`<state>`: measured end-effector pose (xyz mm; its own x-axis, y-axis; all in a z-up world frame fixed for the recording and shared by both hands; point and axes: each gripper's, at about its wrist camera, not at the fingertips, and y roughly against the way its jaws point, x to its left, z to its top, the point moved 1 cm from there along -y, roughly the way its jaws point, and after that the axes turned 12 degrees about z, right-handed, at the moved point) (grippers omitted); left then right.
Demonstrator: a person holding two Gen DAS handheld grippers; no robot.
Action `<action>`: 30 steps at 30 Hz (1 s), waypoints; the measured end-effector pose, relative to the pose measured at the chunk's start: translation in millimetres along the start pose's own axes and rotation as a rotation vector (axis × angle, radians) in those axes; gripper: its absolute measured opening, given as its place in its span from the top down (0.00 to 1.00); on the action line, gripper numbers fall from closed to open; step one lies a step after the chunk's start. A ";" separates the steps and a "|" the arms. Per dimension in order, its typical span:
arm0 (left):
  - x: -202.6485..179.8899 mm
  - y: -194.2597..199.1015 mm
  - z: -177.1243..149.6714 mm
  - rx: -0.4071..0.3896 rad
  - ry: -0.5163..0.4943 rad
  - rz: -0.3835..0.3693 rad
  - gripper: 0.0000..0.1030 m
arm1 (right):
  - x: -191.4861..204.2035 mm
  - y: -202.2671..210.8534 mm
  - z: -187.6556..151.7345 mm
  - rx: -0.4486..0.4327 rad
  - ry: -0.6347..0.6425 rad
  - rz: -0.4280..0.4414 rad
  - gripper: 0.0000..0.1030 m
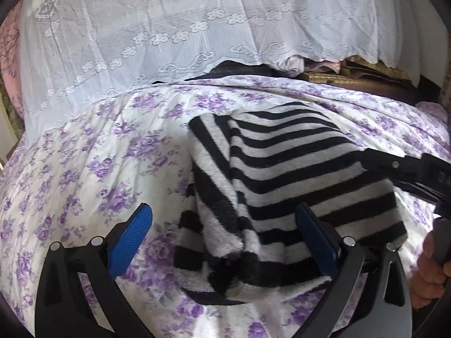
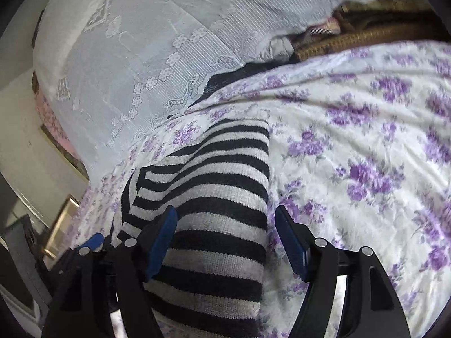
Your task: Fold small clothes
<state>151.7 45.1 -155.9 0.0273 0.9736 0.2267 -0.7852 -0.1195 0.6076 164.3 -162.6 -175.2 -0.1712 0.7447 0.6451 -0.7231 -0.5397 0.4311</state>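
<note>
A black-and-white striped knit garment [image 1: 296,186] lies folded on a bed sheet with purple flowers [image 1: 84,169]. My left gripper [image 1: 225,219] is open, its blue pads on either side of the garment's near left corner, the right pad over the cloth. The right gripper's black body [image 1: 417,174] reaches in at the garment's right edge. In the right wrist view the garment [image 2: 214,211] runs between the blue pads of my right gripper [image 2: 225,219], which is open, its jaws astride the garment's right edge. The left gripper's blue tip [image 2: 93,240] shows at the lower left.
White lace cloth [image 1: 169,33] drapes over things behind the bed. A wicker basket [image 2: 352,39] and dark items sit at the back right. A wall and a framed object [image 2: 59,233] lie left of the bed. A hand [image 1: 431,276] is at the right edge.
</note>
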 end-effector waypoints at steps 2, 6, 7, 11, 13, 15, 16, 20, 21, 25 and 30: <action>1.1 0.4 0.2 0.005 0.009 -0.025 0.04 | -3.7 -0.7 -0.3 0.003 -0.026 0.012 0.30; 2.6 1.1 0.6 0.019 0.029 -0.104 0.04 | -5.1 -1.0 -1.7 0.005 -0.041 0.023 0.29; 1.6 2.4 0.2 0.014 0.027 -0.108 0.04 | -5.1 -1.5 -2.1 0.008 -0.040 0.024 0.29; -4.9 7.6 -1.0 -0.009 -0.004 -0.101 0.04 | -5.4 -1.8 -2.4 0.014 -0.040 0.027 0.28; -7.3 8.2 -1.4 -0.012 -0.014 -0.100 0.04 | -5.9 -1.8 -2.4 0.015 -0.044 0.026 0.28; -7.4 8.3 -1.6 -0.008 -0.013 -0.107 0.04 | -7.3 -2.3 -2.4 0.016 -0.052 0.027 0.27; -6.9 8.0 -1.4 -0.004 -0.011 -0.110 0.04 | -8.0 -2.5 -2.5 0.016 -0.058 0.029 0.27; -5.2 5.5 -0.7 0.014 -0.001 -0.132 0.04 | -9.2 -2.5 -2.5 0.018 -0.067 0.032 0.26; -5.3 5.2 -0.8 0.018 0.000 -0.137 0.04 | -9.4 -2.4 -2.4 0.019 -0.067 0.032 0.26; -5.2 1.6 -0.8 0.045 0.006 -0.178 0.04 | -10.1 -2.2 -2.1 0.022 -0.070 0.034 0.26; 8.3 -15.0 0.6 0.172 0.094 -0.391 0.04 | -11.7 -2.3 -2.2 0.025 -0.079 0.040 0.25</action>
<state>164.0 54.9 -162.6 0.2392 0.9646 -0.1114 -0.6123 0.2388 0.7537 166.5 -169.2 -185.1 -0.1461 0.6896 0.7093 -0.6992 -0.5792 0.4191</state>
